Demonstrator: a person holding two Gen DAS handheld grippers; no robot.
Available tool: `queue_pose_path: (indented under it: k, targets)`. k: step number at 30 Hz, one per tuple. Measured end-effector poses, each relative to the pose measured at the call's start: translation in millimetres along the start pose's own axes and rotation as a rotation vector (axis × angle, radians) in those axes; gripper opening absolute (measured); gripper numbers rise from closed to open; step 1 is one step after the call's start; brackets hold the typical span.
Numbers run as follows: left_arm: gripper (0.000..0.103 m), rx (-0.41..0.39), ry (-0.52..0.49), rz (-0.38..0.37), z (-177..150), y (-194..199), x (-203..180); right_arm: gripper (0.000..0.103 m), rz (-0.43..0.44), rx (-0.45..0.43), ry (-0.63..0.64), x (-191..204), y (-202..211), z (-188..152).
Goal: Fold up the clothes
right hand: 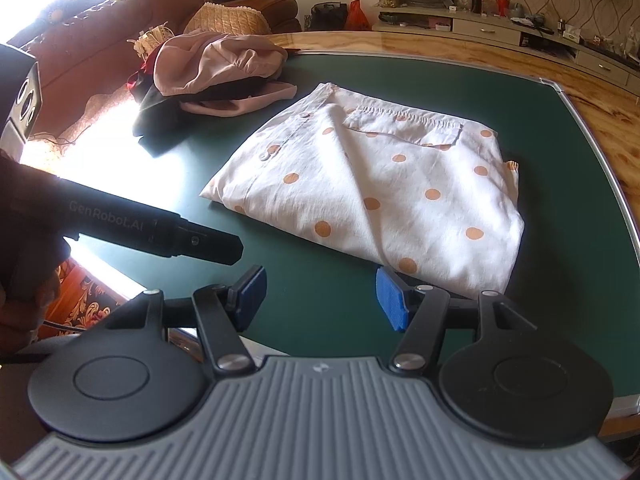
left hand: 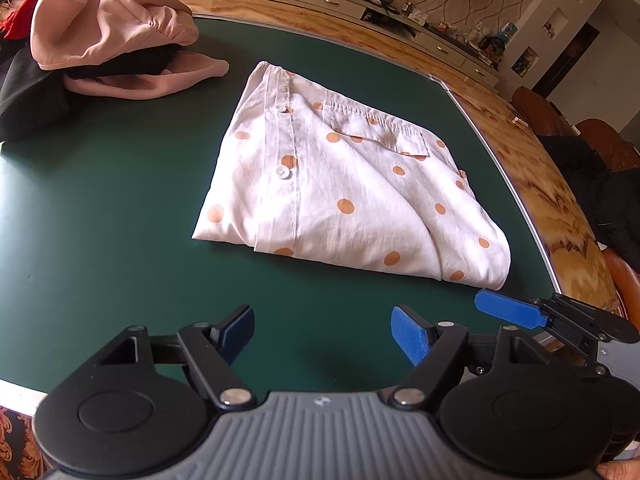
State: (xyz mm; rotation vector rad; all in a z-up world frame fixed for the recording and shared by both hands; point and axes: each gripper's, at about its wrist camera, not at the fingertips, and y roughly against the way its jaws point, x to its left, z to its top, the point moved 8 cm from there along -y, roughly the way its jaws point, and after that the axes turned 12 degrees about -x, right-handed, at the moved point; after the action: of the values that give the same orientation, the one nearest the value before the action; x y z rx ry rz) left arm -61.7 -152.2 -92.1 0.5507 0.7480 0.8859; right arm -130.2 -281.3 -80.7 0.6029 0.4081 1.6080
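Nearest, the left gripper point(left hand: 322, 330) and right gripper point(right hand: 320, 298) both hang with jaws wide apart, empty, above the green table point(left hand: 120, 220). Just beyond them lies one folded white shirt point(left hand: 344, 192) with orange dots. Far left sits one heap of clothes point(left hand: 100, 48), pink over black

One folded shirt point(left hand: 352, 196), one clothes heap point(left hand: 100, 44), two hand-held grippers.

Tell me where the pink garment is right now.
The pink garment tops a dark pile at the green table's far-left corner in both views, beyond and left of the folded dotted shirt.
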Motion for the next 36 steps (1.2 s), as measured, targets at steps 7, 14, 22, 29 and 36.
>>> queue_pose_path:
  k: [7,14,22,29,36]
  targets:
    - [0.081,-0.013,-0.014,0.003,4,0,1,0.069,-0.04,-0.017,0.019,-9,1,6]
    - [0.081,-0.049,-0.048,0.045,19,-5,15,0.069,-0.104,-0.054,-0.003,-43,-1,24]
    - [0.081,-0.089,-0.065,0.075,47,-13,29,0.069,-0.154,-0.053,0.004,-77,-27,44]
    - [0.081,-0.091,-0.086,0.058,54,-24,29,0.069,-0.158,-0.02,-0.055,-99,-64,51]
    - [0.081,-0.055,-0.087,0.07,46,-45,36,0.069,-0.13,0.026,-0.026,-100,-98,51]
